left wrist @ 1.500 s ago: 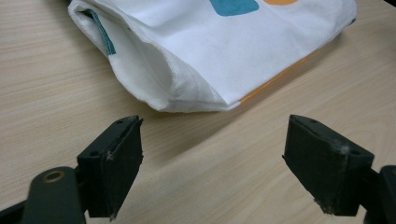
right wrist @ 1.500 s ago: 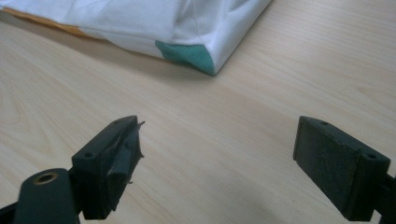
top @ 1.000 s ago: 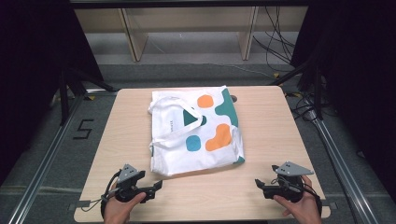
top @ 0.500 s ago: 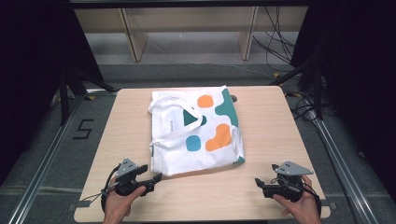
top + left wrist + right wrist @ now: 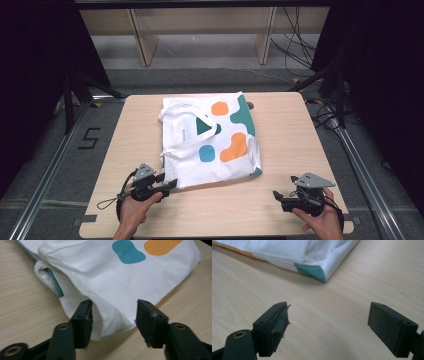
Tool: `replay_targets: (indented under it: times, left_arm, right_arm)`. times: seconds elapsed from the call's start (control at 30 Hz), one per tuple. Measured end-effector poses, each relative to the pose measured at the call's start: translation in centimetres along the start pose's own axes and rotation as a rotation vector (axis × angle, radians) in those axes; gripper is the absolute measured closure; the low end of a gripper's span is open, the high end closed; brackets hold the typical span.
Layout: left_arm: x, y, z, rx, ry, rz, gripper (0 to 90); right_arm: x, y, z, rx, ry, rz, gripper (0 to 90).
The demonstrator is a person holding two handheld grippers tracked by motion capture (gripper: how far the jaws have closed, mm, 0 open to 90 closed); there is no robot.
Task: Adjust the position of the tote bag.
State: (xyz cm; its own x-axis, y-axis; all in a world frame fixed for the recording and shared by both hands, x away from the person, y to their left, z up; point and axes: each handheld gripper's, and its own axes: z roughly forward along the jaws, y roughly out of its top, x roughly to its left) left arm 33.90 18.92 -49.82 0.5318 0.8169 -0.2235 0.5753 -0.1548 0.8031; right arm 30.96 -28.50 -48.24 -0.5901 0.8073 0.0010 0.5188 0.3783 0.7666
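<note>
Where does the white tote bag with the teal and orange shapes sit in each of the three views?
High view: the tote bag lies flat at the table's centre, its near left corner at the left gripper.
Left gripper view: that corner sits between the two jaws, bag spreading across the top.
Right gripper view: the bag lies along the top edge, apart from the jaws.
Shared landmark: the teal corner patch, seen in the high view too.

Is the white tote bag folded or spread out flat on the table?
Folded. The tote bag lies as a compact rectangle, and the left gripper view shows stacked fabric layers doubled over at its near corner.
</note>
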Motion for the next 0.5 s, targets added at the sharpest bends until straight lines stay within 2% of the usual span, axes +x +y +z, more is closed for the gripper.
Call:
replay_targets:
  times: [0.03, 0.13, 0.23, 0.27, 0.3, 0.37, 0.43, 0.47, 0.5]
  left_arm:
    - [0.2, -0.1, 0.2, -0.004, -0.012, 0.011, 67.9]
    - [0.2, -0.3, 0.2, 0.003, -0.026, 0.034, 73.3]
    - [-0.3, -0.4, 0.2, 0.009, -0.079, 0.057, 75.8]
    - [-0.3, -0.4, 0.2, 0.009, -0.079, 0.057, 76.2]
    - [-0.8, -0.5, 0.3, 0.014, -0.102, 0.078, 76.8]
    - [-1.1, -0.5, 0.3, 0.014, -0.116, 0.083, 77.3]
    - [-1.7, -0.6, 0.4, 0.021, -0.130, 0.105, 78.0]
    - [-1.9, -0.7, 0.4, 0.025, -0.136, 0.097, 78.2]
    - [-2.2, -0.7, 0.4, 0.034, -0.143, 0.097, 78.3]
  right_arm:
    - [0.1, 0.0, -0.1, -0.021, -0.018, 0.004, 18.2]
    - [0.1, 0.1, 0.0, -0.018, -0.019, 0.007, 18.2]
    - [0.2, 0.0, -0.1, -0.029, -0.009, -0.019, 19.2]
    - [0.1, 0.0, 0.1, -0.030, 0.001, -0.018, 20.6]
    - [0.1, 0.0, 0.1, -0.027, -0.020, -0.013, 23.7]
    - [0.2, 0.1, 0.2, -0.013, -0.018, -0.004, 25.3]
    - [0.2, 0.0, 0.2, -0.014, -0.013, -0.020, 25.4]
    - [0.5, 0.0, 0.0, -0.004, -0.022, 0.034, 25.5]
    - [0.4, 0.1, 0.0, -0.003, -0.024, 0.026, 25.5]
